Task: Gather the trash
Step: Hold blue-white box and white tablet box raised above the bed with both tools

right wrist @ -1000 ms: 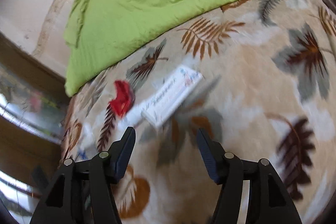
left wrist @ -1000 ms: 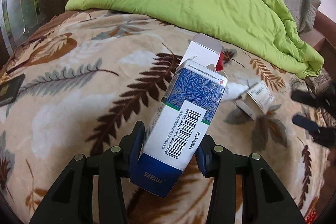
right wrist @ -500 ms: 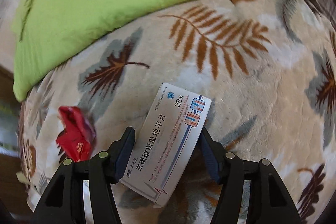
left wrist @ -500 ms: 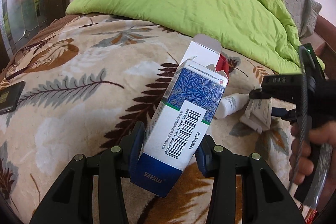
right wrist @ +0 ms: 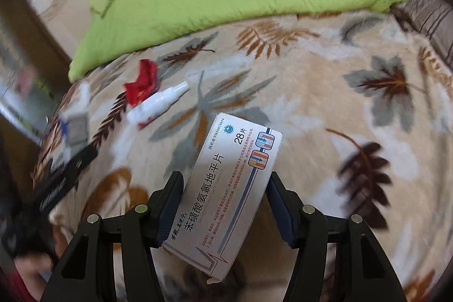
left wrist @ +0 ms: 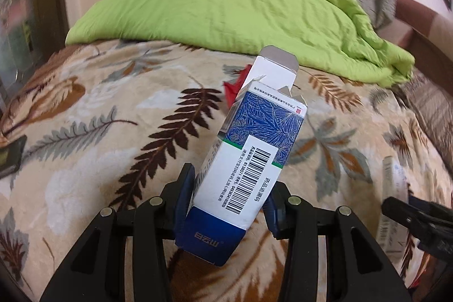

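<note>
Pill box [right wrist: 226, 194] now lifted, contents unseen.

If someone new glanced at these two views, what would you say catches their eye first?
First, the two cartons held up close to the cameras: a blue-and-white box with its top flap open in the left hand-held gripper, and a white tablet box in the right hand-held gripper. Behind them a bright green quilt is heaped at the far side of the leaf-print blanket, where a red wrapper and a white bottle lie side by side.

Soft, even indoor light; fisheye bending and dark vignette at the corners; motion blur smears the left edge of the right view.
</note>
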The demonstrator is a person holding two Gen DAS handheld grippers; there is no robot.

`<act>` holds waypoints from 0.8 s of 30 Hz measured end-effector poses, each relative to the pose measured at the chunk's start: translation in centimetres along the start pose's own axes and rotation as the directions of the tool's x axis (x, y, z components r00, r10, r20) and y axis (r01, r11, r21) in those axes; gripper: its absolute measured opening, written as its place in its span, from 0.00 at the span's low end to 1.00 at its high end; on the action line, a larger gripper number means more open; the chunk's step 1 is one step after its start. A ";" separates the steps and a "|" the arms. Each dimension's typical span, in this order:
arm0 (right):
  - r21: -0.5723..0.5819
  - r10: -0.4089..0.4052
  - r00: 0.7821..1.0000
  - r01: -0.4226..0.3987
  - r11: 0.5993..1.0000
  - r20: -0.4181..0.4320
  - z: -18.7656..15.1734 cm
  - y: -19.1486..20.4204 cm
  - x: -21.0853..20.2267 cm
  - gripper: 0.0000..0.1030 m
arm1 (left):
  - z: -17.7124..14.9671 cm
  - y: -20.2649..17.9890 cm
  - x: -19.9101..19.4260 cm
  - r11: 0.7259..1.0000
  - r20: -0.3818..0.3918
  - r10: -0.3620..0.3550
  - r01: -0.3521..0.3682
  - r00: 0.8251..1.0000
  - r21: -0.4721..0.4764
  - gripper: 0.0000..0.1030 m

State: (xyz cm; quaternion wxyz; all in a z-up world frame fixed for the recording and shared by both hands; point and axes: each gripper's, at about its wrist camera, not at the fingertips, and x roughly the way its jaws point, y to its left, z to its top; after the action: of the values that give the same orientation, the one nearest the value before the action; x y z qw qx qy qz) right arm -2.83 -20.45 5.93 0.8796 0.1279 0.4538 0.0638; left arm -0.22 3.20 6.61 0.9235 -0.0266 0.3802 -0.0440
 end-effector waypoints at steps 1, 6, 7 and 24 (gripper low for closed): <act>-0.015 0.004 1.000 -0.004 1.000 0.020 -0.7 0.3 -0.8 0.62 | -0.2 -0.3 -0.4 1.000 0.011 0.002 -0.002 1.000 0.015 0.42; -0.059 0.018 0.995 -0.012 0.998 0.101 -2.3 0.9 -2.9 0.62 | -1.2 -1.5 -2.7 0.997 0.034 0.020 -0.022 0.999 0.073 0.42; -0.063 0.017 0.993 -0.009 0.998 0.117 -2.2 1.0 -3.0 0.62 | -1.5 -1.7 -3.3 0.996 0.038 0.025 -0.028 0.999 0.081 0.42; -0.093 0.016 0.977 0.004 0.996 0.212 -3.9 1.5 -5.9 0.62 | -6.9 -0.8 -6.2 0.990 0.046 0.107 -0.111 0.993 0.083 0.42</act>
State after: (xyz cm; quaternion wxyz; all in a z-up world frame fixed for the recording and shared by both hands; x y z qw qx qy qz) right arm -9.41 -19.67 8.80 0.9278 0.0944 0.3534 0.0735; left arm -9.57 2.88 6.13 0.9324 0.0330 0.3599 -0.0091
